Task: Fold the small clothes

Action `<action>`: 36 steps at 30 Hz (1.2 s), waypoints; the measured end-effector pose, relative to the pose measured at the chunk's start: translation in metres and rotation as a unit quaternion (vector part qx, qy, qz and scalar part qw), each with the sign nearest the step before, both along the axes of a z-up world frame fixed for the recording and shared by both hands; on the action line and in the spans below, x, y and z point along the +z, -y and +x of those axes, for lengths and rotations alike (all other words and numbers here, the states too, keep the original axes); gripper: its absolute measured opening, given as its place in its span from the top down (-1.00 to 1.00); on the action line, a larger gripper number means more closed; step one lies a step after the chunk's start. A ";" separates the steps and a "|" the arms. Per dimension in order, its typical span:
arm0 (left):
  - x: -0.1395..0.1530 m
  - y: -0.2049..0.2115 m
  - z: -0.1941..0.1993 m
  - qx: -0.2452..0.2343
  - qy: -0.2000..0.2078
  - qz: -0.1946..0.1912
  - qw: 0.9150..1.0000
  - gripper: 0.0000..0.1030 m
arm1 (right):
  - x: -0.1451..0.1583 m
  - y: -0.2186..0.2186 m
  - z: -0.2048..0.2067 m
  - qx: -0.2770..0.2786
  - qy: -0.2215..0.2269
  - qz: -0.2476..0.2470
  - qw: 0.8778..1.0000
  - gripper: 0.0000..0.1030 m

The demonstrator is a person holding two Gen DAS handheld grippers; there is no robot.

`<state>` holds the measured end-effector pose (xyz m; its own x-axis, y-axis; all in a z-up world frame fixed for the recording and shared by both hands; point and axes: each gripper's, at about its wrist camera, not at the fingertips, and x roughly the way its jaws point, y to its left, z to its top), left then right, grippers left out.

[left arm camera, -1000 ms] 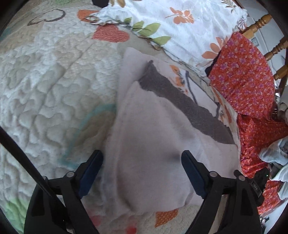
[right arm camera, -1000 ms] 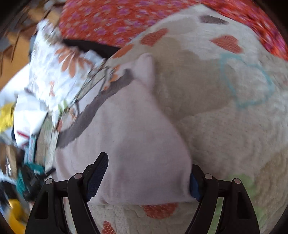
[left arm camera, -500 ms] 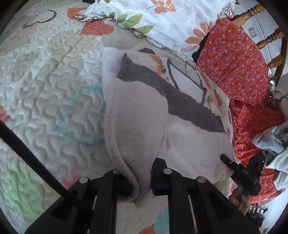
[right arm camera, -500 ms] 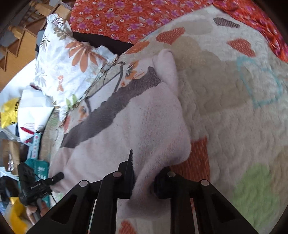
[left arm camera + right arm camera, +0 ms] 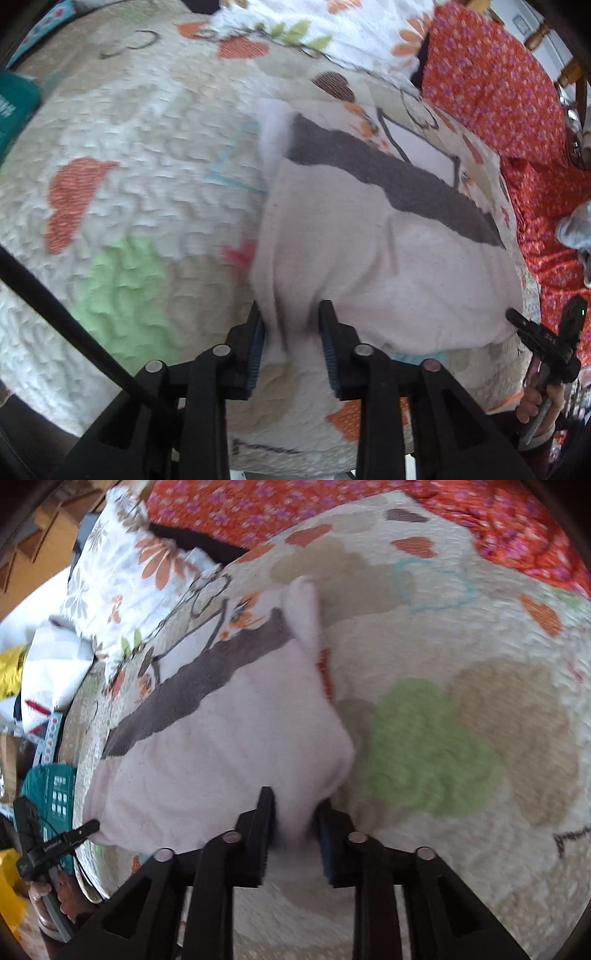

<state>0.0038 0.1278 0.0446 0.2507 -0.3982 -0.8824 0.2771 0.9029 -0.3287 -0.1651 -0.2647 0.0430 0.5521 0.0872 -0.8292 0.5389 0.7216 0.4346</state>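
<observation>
Left wrist view: the left gripper (image 5: 291,339) points steeply down at a pale pink fleece garment with a dark grey band (image 5: 369,266), which lies on a cream quilted bedspread with orange hearts and green and tan patches (image 5: 129,192). The jaws stand narrow. They have just been opening slightly after a tighter pinch, and a bunched fold of the garment's near edge sits between the blue-edged pads (image 5: 256,343), which press on it from both sides. The grey band runs diagonally across the far part of the garment. At the lower right of this view, the right gripper (image 5: 517,321) meets the garment's other near corner, with a hand (image 5: 535,406) below it. A red floral cloth (image 5: 498,92) and a white pillow with orange flowers (image 5: 369,22) lie beyond the garment. The frame is motion-blurred.

Right wrist view: the right gripper (image 5: 295,830) also points steeply down. Its jaws are narrow and have likewise just been easing apart a little; the garment's (image 5: 221,746) near corner is gathered between them and pinched. The rest of the garment spreads to the left over the bedspread (image 5: 480,720). At the lower left, the left gripper's tip (image 5: 88,827) touches the opposite near corner. The pillow (image 5: 122,576) and red cloth (image 5: 240,509) lie at the top.
</observation>
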 end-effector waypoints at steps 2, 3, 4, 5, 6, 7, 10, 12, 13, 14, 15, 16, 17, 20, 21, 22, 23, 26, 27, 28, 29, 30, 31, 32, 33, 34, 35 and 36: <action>0.008 -0.017 -0.003 0.034 0.023 0.008 0.999 0.40 | 0.002 0.010 -0.012 -0.025 0.003 0.000 1.000 0.10; 0.011 -0.024 -0.003 0.048 0.032 0.011 0.998 0.36 | 0.003 0.015 -0.018 -0.038 0.005 0.001 0.999 -0.02; 0.014 -0.033 -0.003 0.068 0.037 0.010 0.997 0.33 | 0.003 0.021 -0.025 -0.052 0.008 0.006 0.999 -0.06; 0.016 -0.042 0.000 0.087 0.040 0.004 0.995 0.24 | 0.003 0.028 -0.031 -0.072 0.012 0.013 0.997 -0.06; 0.017 -0.048 0.001 0.102 0.041 -0.003 0.994 0.15 | 0.004 0.031 -0.037 -0.084 0.014 0.012 0.996 -0.06; 0.018 -0.055 0.002 0.116 0.043 -0.012 0.992 0.12 | 0.007 0.033 -0.040 -0.096 0.015 0.004 0.995 -0.06; 0.022 -0.068 0.006 0.152 0.050 -0.041 0.986 0.02 | 0.025 0.031 -0.040 -0.110 0.027 -0.045 0.993 -0.06; 0.024 -0.073 0.004 0.164 0.065 -0.047 0.983 -0.11 | 0.040 0.023 -0.034 -0.101 0.044 -0.073 0.991 -0.06; 0.024 -0.074 0.003 0.170 0.075 -0.045 0.982 -0.15 | 0.048 0.016 -0.029 -0.091 0.053 -0.090 0.990 -0.06; 0.022 -0.072 0.003 0.175 0.081 -0.041 0.980 -0.18 | 0.053 0.010 -0.023 -0.080 0.060 -0.102 0.990 -0.06; 0.021 -0.071 0.003 0.176 0.083 -0.039 0.980 -0.18 | 0.057 0.003 -0.016 -0.065 0.065 -0.115 0.989 -0.06; 0.019 -0.069 0.004 0.177 0.081 -0.036 0.980 -0.19 | 0.059 -0.005 -0.009 -0.050 0.067 -0.125 0.989 -0.06; 0.016 -0.069 0.005 0.176 0.075 -0.035 0.981 -0.19 | 0.059 -0.016 0.002 -0.022 0.066 -0.137 0.988 -0.06; 0.006 -0.067 0.005 0.175 0.059 -0.037 0.982 -0.19 | 0.050 -0.039 0.026 0.051 0.063 -0.136 0.987 0.12; 0.004 -0.066 0.005 0.174 0.055 -0.036 0.983 -0.20 | 0.045 -0.044 0.032 0.067 0.058 -0.133 0.987 0.26; 0.001 -0.066 0.005 0.173 0.051 -0.035 0.983 -0.20 | 0.040 -0.048 0.037 0.078 0.049 -0.134 0.987 0.28; -0.001 -0.065 0.004 0.172 0.047 -0.035 0.983 -0.20 | 0.030 -0.051 0.041 0.084 0.037 -0.137 0.986 0.28; -0.006 -0.065 0.004 0.173 0.035 -0.041 0.983 -0.21 | -0.002 -0.042 0.046 0.077 -0.010 -0.113 0.991 0.30; -0.007 -0.065 0.003 0.173 0.032 -0.044 0.983 -0.22 | -0.011 -0.038 0.046 0.075 -0.018 -0.098 0.992 0.30; -0.009 -0.065 0.003 0.174 0.028 -0.047 0.983 -0.23 | -0.015 -0.035 0.045 0.072 -0.015 -0.088 0.993 0.31; -0.010 -0.065 0.003 0.175 0.024 -0.052 0.983 -0.24 | -0.014 -0.034 0.044 0.068 -0.009 -0.085 0.994 0.30; -0.011 -0.065 0.003 0.176 0.019 -0.057 0.983 -0.25 | -0.013 -0.035 0.045 0.069 -0.010 -0.088 0.994 0.30; -0.012 -0.064 0.002 0.176 0.017 -0.060 0.982 -0.25 | -0.012 -0.037 0.045 0.074 -0.011 -0.098 0.992 0.30; -0.013 -0.064 0.002 0.176 0.015 -0.061 0.982 -0.25 | -0.010 -0.041 0.044 0.079 -0.012 -0.113 0.990 0.30; -0.013 -0.064 0.003 0.178 0.015 -0.059 0.982 -0.25 | -0.009 -0.043 0.043 0.081 -0.011 -0.123 0.989 0.30; -0.012 -0.065 0.003 0.181 0.017 -0.058 0.982 -0.25 | -0.006 -0.047 0.042 0.081 -0.010 -0.134 0.988 0.30; -0.012 -0.066 0.003 0.185 0.020 -0.057 0.981 -0.25 | 0.000 -0.051 0.042 0.083 -0.008 -0.148 0.986 0.29; -0.010 -0.068 0.003 0.192 0.021 -0.060 0.979 -0.25 | 0.008 -0.056 0.042 0.087 -0.003 -0.164 0.983 0.29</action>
<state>0.0068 0.1954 0.0344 0.4380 -0.3684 -0.8200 -0.0590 0.8984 -0.4351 -0.1228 -0.2083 0.0509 0.5481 -0.0932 -0.8312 0.3973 0.9035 0.1606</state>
